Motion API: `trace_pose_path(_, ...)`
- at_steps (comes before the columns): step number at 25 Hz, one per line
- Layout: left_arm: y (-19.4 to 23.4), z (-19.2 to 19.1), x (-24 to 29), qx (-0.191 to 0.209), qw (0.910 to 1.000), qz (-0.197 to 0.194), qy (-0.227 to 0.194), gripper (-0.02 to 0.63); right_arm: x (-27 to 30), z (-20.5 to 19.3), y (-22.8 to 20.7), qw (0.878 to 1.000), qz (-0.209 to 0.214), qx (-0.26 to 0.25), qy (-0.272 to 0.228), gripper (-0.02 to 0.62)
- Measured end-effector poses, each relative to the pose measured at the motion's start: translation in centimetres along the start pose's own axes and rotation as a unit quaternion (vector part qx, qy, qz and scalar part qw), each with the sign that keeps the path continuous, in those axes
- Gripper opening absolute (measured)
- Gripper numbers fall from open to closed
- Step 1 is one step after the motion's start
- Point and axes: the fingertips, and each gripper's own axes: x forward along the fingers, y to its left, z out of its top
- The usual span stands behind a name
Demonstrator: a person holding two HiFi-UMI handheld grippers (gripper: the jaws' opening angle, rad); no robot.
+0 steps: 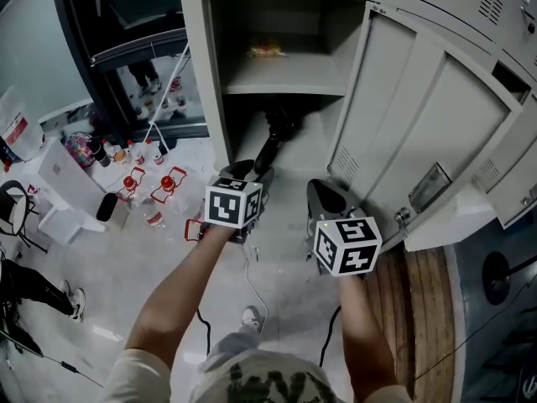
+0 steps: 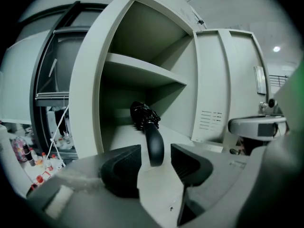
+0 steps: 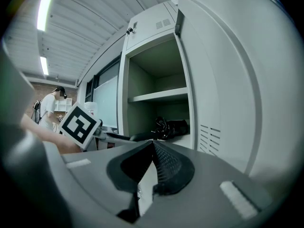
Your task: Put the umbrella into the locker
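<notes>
Two claws reach toward an open locker (image 1: 197,74). The left claw (image 2: 154,156) stands wide, its ribbed black pads either side of the umbrella's smooth, rounded handle (image 2: 155,146), with a gap showing on each side, so it grips nothing. The right claw (image 3: 153,145) is closed tip to tip, its cross-hatched pads meeting with nothing between them; it hangs just right of the left one, in front of the door (image 1: 419,133).

Each claw carries a cube (image 1: 233,201) of black-and-white square markers, and bare forearms run back from both.

The umbrella (image 2: 142,115) is black and folded, its crumpled fabric bunched at the far end. It lies on the floor of the locker's lower compartment, under the shelf (image 1: 285,78), with the fabric end deep inside and the handle pointing out at the left claw.

The locker is pale grey painted metal with flat, square-edged walls. Its door swings out to the right, with ribbed panels, a block of short vent slots (image 2: 210,119) low down and a metal latch (image 1: 432,187). A small yellowish thing (image 1: 266,50) lies on the shelf; what it is cannot be told.

To the left, bottles (image 1: 168,183) with red tops stand on the pale floor. To the right runs a strip of wood planks (image 1: 424,309).
</notes>
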Motion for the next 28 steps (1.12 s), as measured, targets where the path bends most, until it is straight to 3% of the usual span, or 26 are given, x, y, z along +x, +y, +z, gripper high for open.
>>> trace_pose_path(3, 0.2, -0.2, 0.2, 0.003, 1.0000, 0.008, 0.003, 0.189, -0.2, 0.2, 0.2, 1.000, 0.002, -0.004, -0.002, -0.002)
trace_pose_path(6, 0.2, -0.4, 0.3, 0.004, 0.9999, 0.010, 0.006, 0.123, -0.3, 0.2, 0.0, 1.000, 0.001, -0.004, -0.001, -0.002)
trace_pose_path(18, -0.5, 0.2, 2.1, 0.021, 0.9995, 0.001, 0.024, 0.120, 0.4, 0.1, -1.2, 1.000, -0.013, 0.001, 0.003, -0.002)
trace_pose_path(28, -0.3, 1.4, 6.1, 0.025, 0.9987, -0.016, 0.041, 0.120, 1.5, 1.1, -3.5, 0.999, -0.048, 0.000, 0.001, -0.002)
